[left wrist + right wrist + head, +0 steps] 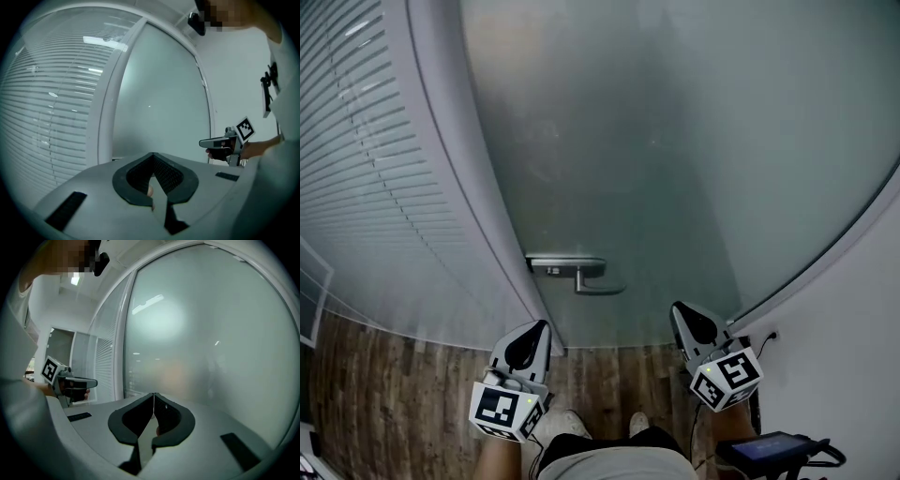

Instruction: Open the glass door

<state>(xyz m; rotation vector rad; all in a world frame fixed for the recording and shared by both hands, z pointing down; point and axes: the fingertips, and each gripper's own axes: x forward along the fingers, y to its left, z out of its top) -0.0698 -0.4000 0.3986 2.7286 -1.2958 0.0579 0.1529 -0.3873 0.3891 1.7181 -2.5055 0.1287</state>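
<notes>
The handle [579, 272] sits on the glass door [675, 141] at its left edge, close to the frame post [459, 169]. Its lever runs level across the pane, from the plate on the left to a free end on the right. In the head view it lies ahead of both my grippers and between them, and neither touches it. The left gripper [542, 330] is below the plate end, and the right gripper [680, 314] is off to the side of the free end. I judge the free end, where a downward press would count, to be a shade nearer my right.

Both grippers are empty. The left fingers [133, 176] meet at their tips with nothing between them, and the right fingers [173, 420] are also pressed together.

Only the head view shows the handle. The left gripper view looks level at frosted pane, post and blinds [51, 117]. The right gripper view shows only frosted glass. Each gripper view catches the other gripper at its edge.
</notes>
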